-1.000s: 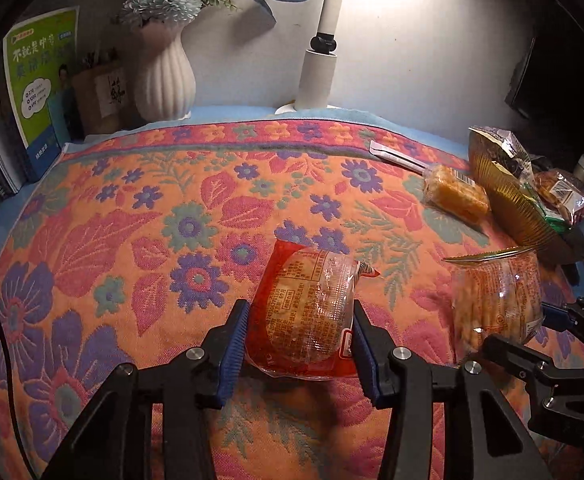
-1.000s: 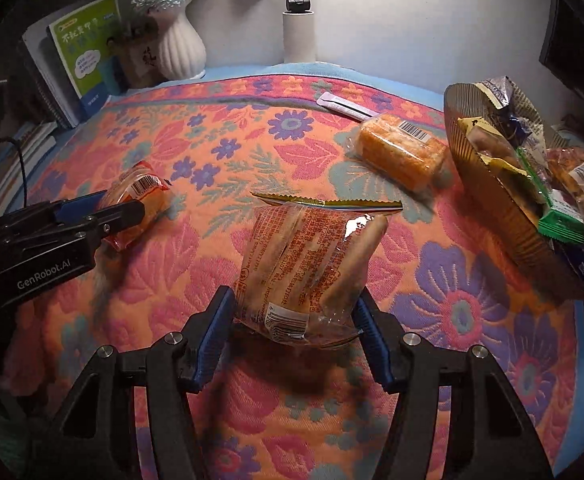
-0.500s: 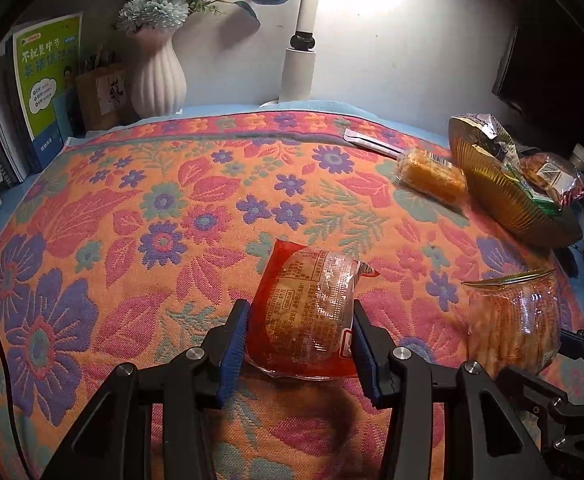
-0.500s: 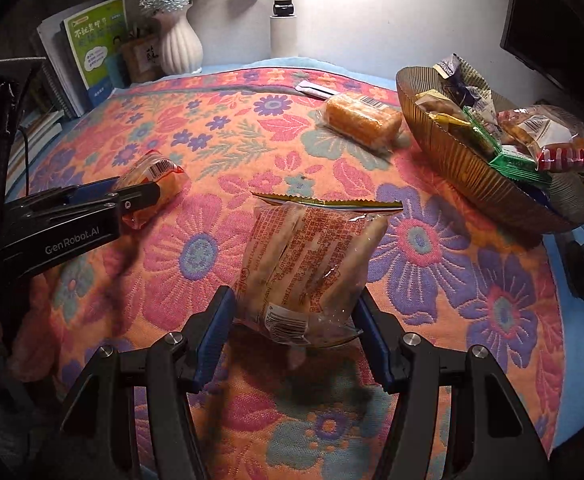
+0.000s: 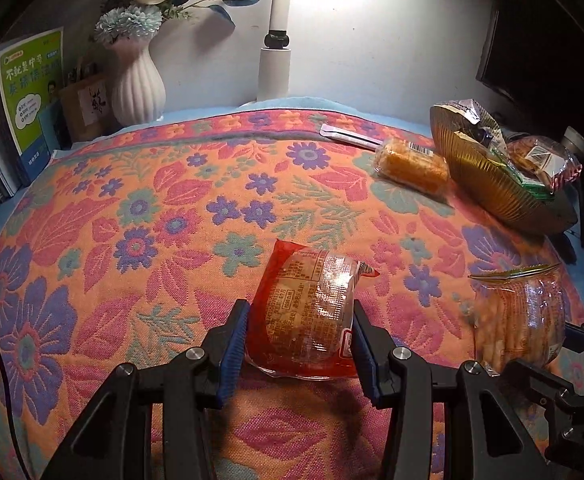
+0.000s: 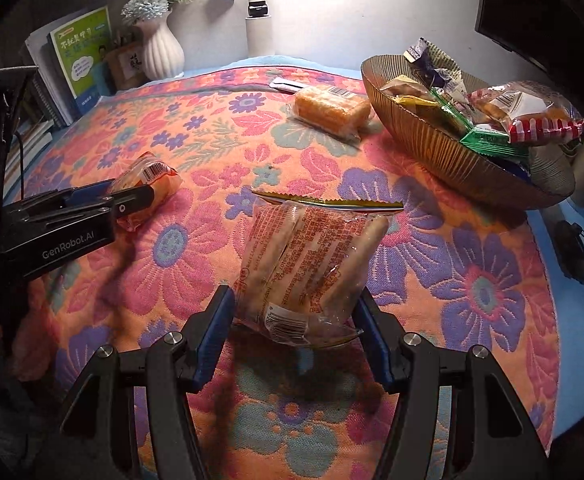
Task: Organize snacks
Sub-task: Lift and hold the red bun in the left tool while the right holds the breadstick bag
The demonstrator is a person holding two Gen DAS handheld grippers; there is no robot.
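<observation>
- Both grippers have carried their packets across the floral cloth [image 5: 139, 216] — gold bowl [image 6: 444, 136] nearer.
- Left gripper [image 5: 298, 330] clamps the red packet [image 5: 308, 308]; right gripper [image 6: 296, 320] clamps the breadstick bag [image 6: 312, 256].
- Step: transport. Next — lift over the bowl's rim, then let go.

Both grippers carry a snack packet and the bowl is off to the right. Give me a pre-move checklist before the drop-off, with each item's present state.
1. Left gripper clamped on red packet: ok.
2. Right gripper clamped on breadstick packet: ok.
3. Both packets lifted off the floral cloth: ok.
4. Gold bowl has room: not ok, heaped.
5. Wrapped yellow cake clear of the bowl: cannot tell.
</observation>
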